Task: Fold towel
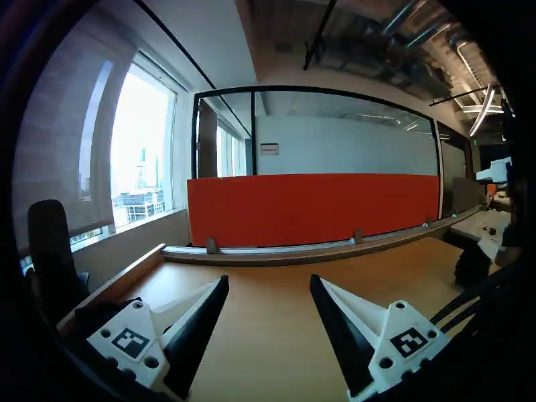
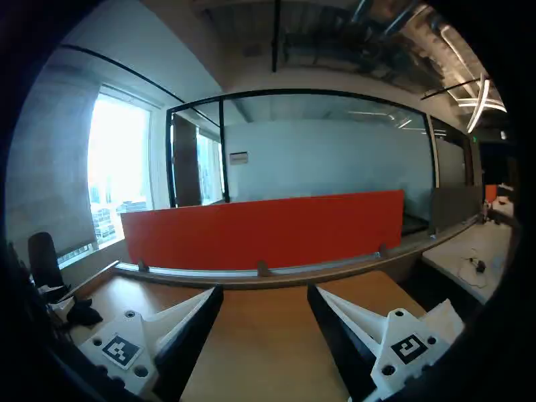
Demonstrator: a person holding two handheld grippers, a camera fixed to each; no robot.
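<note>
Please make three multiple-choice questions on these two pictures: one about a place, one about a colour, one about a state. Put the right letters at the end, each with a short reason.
1. Where is the divider panel?
A. upright along the far edge of the desk
B. lying flat on the desk
C. hanging from the ceiling

2. What colour is the divider panel?
A. green
B. white
C. orange-red

3. In what state is the left gripper?
A. shut on a cup
B. open, with nothing between its fingers
C. shut, with its fingers touching

Answers:
1 A: the divider panel rises from the rail at the back of the wooden top.
2 C: it shows orange-red in both views.
3 B: bare desk shows through the wide gap between the fingers.
</note>
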